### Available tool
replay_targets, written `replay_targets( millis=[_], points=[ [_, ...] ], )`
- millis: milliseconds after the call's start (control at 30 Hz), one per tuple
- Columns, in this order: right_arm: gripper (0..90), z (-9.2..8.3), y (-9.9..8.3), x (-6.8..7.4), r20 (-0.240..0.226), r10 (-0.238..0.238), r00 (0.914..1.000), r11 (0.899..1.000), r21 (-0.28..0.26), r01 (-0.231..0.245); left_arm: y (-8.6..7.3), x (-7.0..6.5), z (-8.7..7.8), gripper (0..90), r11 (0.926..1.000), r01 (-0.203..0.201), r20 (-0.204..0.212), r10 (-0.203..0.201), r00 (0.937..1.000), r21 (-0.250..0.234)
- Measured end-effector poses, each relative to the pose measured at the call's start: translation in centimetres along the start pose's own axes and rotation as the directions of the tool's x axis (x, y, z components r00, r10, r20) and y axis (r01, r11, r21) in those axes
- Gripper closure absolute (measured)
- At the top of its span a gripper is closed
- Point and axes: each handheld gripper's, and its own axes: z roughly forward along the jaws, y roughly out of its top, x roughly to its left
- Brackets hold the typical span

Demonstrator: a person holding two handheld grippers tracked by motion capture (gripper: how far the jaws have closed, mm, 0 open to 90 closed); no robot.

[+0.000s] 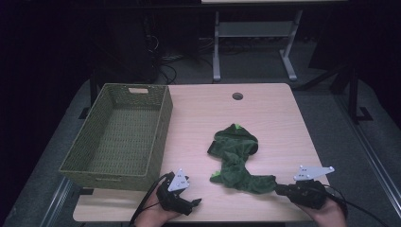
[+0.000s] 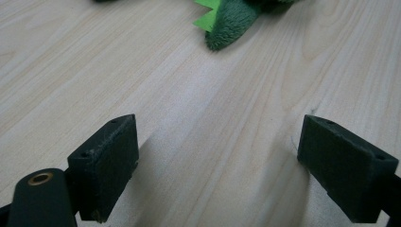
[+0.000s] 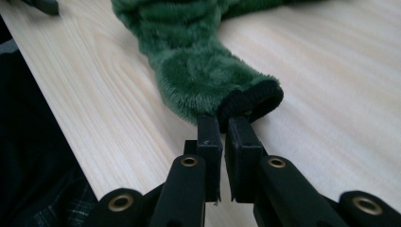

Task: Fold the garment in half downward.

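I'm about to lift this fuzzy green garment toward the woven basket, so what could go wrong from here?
The right gripper pinches only the black cuff edge of the fuzzy green plush garment, so it might slip free when lifted. The left gripper stands open over bare table, so the garment's far end would probably hang and drag. It could also snag the rim of the olive woven basket.
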Motion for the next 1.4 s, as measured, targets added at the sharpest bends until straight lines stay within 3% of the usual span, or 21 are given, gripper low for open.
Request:
replay_targets(
  millis=[200, 733, 1100, 1400],
  points=[
    [85.3, -0.5, 1.6, 0.3, -0.006, -0.053, 0.9986, 0.998, -0.035, 0.053, 0.0, 0.0, 0.0, 12.6, 1.0, 0.002, -0.002, -0.002, 1.0, 0.0],
    [85.6, -0.9, 5.0, 1.6, -0.042, -0.131, 0.9905, 0.987, -0.101, 0.126, 0.1, -0.1, 0.1, 12.6, 1.0, 0.008, -0.004, -0.008, 1.0, -0.003],
    [85.6, 0.0, 7.5, 2.7, -0.076, -0.205, 0.9759, 0.973, -0.121, 0.195, 0.1, -0.1, 0.1, 12.6, 1.0, 0.007, -0.005, -0.007, 1.0, -0.003],
    [85.6, 2.0, 9.4, 3.5, -0.112, -0.252, 0.9613, 0.964, -0.117, 0.239, 0.1, -0.1, 0.1, 12.6, 0.9999, 0.01, -0.006, -0.01, 0.9999, -0.004]
  ],
)
